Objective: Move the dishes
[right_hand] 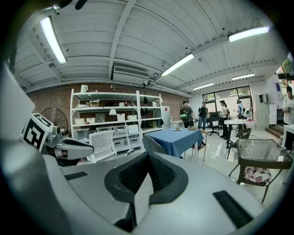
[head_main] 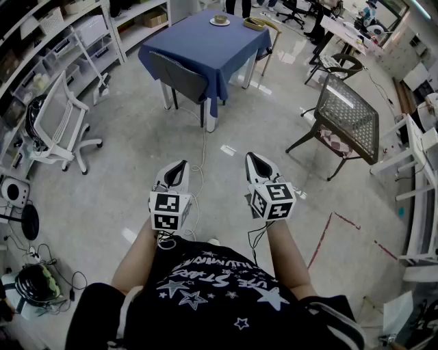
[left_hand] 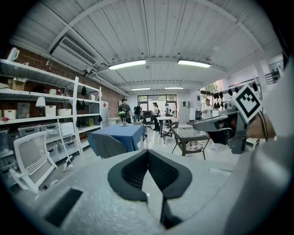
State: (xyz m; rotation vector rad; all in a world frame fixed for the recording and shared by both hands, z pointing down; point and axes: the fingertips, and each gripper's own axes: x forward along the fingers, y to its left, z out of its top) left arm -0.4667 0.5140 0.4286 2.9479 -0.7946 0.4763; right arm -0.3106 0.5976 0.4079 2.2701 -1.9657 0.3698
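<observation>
White saucer (head_main: 220, 22) with cup (head_main: 220, 18) sitting by the far edge of the blue bench (head_main: 205, 48), left gripper (head_main: 179, 169) and right gripper (head_main: 256, 161) hovering well away, jaws pressing together, empty

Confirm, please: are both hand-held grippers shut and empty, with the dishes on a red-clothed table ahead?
The tablecloth is blue, not red: see the head view. The left hand-held gripper and right hand-held gripper are shut and empty; the dishes sit on it.

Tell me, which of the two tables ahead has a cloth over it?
The far table, straight ahead: it is draped in blue and has a cup and saucer on it. The dark table to the right has a bare patterned top.
</observation>
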